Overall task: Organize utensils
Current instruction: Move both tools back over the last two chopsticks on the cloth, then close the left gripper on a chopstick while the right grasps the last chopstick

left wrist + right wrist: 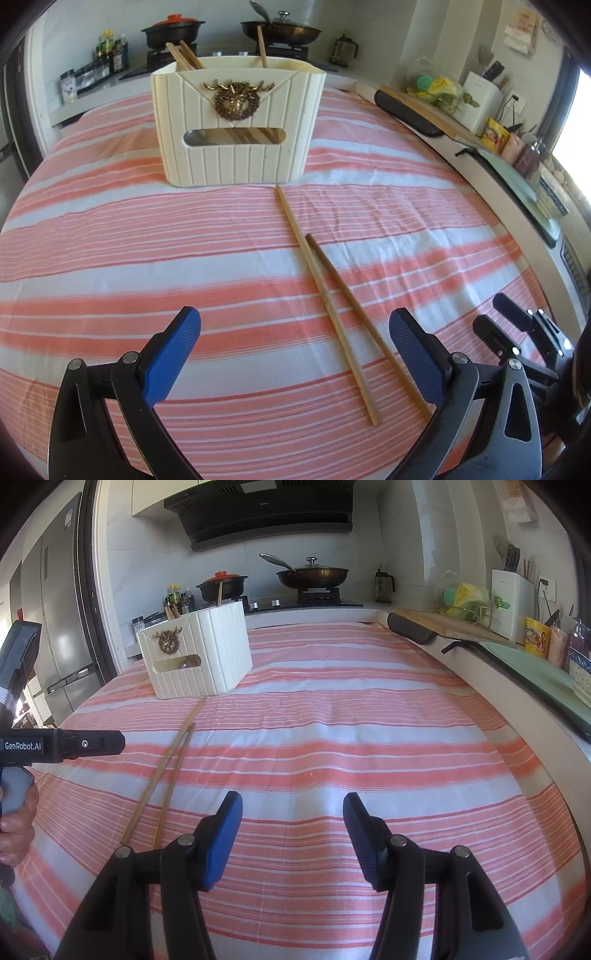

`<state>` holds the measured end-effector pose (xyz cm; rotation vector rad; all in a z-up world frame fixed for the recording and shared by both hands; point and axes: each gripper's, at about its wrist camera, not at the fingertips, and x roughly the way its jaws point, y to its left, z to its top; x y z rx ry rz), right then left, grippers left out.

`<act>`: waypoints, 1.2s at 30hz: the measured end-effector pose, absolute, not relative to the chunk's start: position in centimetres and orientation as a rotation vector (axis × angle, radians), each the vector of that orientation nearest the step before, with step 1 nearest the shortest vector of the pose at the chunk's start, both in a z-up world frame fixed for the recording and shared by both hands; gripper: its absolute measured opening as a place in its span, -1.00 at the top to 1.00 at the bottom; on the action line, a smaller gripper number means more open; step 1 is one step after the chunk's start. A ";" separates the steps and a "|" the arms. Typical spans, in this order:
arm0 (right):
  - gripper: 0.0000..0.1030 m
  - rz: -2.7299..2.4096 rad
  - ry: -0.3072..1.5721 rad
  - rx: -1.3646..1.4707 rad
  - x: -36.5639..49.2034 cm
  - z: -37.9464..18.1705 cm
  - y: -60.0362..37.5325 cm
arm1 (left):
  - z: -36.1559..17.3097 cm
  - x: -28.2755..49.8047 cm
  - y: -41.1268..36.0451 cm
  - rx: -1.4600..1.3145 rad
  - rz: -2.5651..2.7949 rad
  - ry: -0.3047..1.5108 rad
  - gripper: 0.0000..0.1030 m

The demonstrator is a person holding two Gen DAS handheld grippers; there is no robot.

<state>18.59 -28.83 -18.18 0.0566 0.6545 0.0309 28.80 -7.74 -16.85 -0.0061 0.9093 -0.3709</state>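
A cream ribbed utensil holder point(236, 125) with a gold deer emblem stands on the striped cloth, with several chopsticks point(184, 55) upright inside. Two wooden chopsticks point(325, 295) lie loose on the cloth in front of it, side by side and slanting toward me. My left gripper point(294, 334) hovers open above their near ends, nothing between its blue pads. In the right wrist view the holder point(199, 653) sits far left and the loose chopsticks point(166, 768) lie left of my right gripper point(292, 818), which is open and empty over bare cloth.
The pink-and-white striped cloth point(351, 738) covers the table. Behind it are a stove with a black pot point(221, 585) and a lidded pan point(314, 574). A counter point(517, 672) with a cutting board, knife block and cups runs along the right. A hand point(14, 823) grips the left tool's handle.
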 end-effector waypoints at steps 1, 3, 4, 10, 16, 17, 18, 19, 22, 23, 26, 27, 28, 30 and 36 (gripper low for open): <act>-0.12 0.032 0.658 0.056 18.7 -18.2 -28.8 | -17.0 29.0 -8.3 0.011 -0.368 0.906 -0.98; -0.12 0.035 0.664 0.056 18.7 -18.2 -28.8 | -17.5 29.5 -9.4 0.061 -0.342 0.903 -0.97; -0.12 0.034 0.665 0.058 18.7 -18.3 -28.8 | -17.9 29.8 -9.9 0.094 -0.318 0.906 -0.96; -0.12 0.026 0.663 0.072 18.7 -18.2 -29.1 | -19.8 31.2 -10.5 0.164 -0.277 0.953 -0.45; -0.12 0.026 0.680 0.086 19.0 -18.4 -29.4 | -19.2 30.7 -9.2 0.131 -0.296 0.950 0.90; -0.12 0.024 0.682 0.089 19.0 -18.4 -29.5 | -19.1 30.4 -8.8 0.121 -0.293 0.948 0.90; -0.12 0.022 0.685 0.092 19.1 -18.4 -29.6 | -19.0 29.9 -8.2 0.111 -0.282 0.944 0.90; -0.12 0.020 0.687 0.095 19.1 -18.4 -29.6 | -18.8 29.3 -7.4 0.098 -0.267 0.940 0.90; -0.12 0.021 0.697 0.107 19.2 -18.5 -29.8 | -18.4 26.9 -4.0 0.042 -0.194 0.949 0.90; -0.12 0.019 0.697 0.111 19.2 -18.5 -29.8 | -18.2 26.0 -2.6 0.018 -0.169 0.951 0.90; -0.12 0.015 0.671 0.101 18.9 -18.3 -29.7 | -17.8 23.1 0.8 -0.039 -0.132 0.959 0.89; -0.12 0.030 0.667 0.087 18.8 -18.2 -29.4 | -17.8 22.4 1.3 -0.042 -0.134 0.966 0.88; -0.12 0.050 0.678 0.066 18.9 -18.1 -29.0 | -17.8 21.7 1.8 -0.041 -0.134 0.972 0.81; -0.12 0.101 0.728 0.037 19.2 -17.9 -28.0 | -17.9 21.0 2.5 -0.036 -0.147 0.989 0.29; -0.12 0.298 0.935 -0.068 20.4 -16.0 -22.5 | -17.6 21.7 3.1 0.019 -0.218 1.018 -0.26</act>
